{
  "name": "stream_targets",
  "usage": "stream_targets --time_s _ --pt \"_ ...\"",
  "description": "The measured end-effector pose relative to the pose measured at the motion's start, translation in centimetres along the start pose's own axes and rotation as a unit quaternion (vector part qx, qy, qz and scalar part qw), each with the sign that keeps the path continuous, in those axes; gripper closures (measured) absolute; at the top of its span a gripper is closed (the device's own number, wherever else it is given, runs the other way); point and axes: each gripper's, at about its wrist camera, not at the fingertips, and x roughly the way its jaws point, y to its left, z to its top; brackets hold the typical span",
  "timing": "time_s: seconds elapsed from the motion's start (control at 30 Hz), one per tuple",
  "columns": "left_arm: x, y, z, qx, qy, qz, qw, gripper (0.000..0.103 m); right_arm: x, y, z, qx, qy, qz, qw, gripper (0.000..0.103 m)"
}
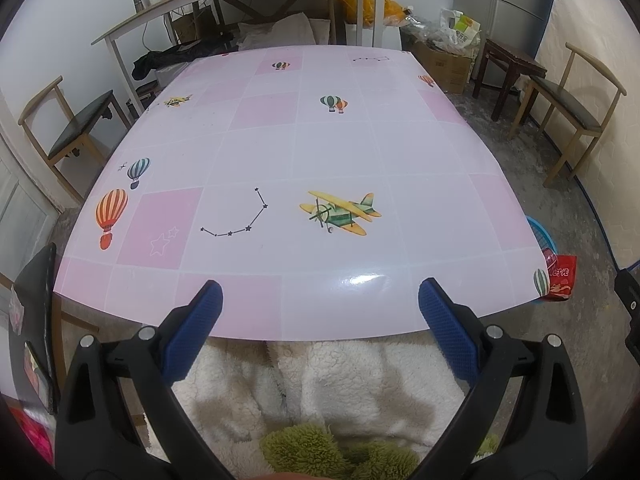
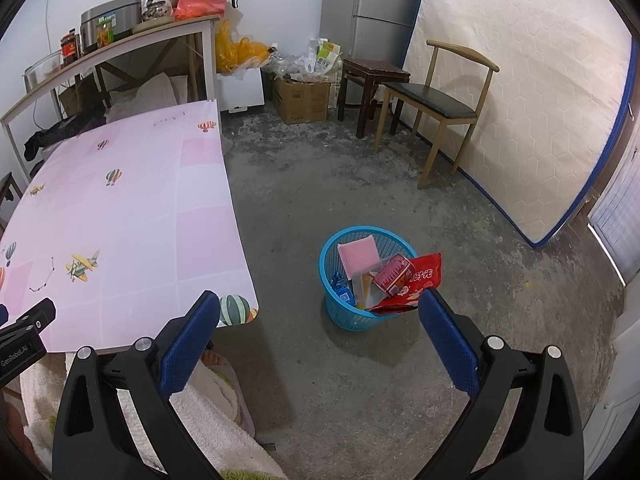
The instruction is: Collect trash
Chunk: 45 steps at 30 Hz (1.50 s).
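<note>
Trash sits gathered in the blue mesh wastebasket on the concrete floor, lower centre of the right wrist view: a red snack bag draped over the rim at the right, a pink-and-red carton, a pink foam pad standing against the far wall, and small blue scraps lower down. In the left wrist view only a sliver of the basket and the red bag shows past the right edge of the tabletop, whose pink balloon-and-plane cover carries no loose litter that I can make out.

Left gripper hangs over the near edge of the tabletop with its jaws spread wide and nothing between them. Right gripper points down toward the floor beside the basket, jaws equally wide and empty.

Everything in the basket looks light. The bag is thin, crinkly film, likely slippery, and best pinched at a flat corner or seam. The carton would crush under hard pressure, so take it across its narrow faces. The foam pad is soft and grips easily.
</note>
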Motion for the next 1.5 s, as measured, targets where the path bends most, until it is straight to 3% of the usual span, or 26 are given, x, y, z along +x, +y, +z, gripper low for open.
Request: stream_targets --time_s 1.5 --pt "-0.02 0.03 -0.11 -0.002 -0.003 -0.001 1.0 0.009 -0.74 0.0 0.64 0.001 -0.006 -0.003 1.0 0.006"
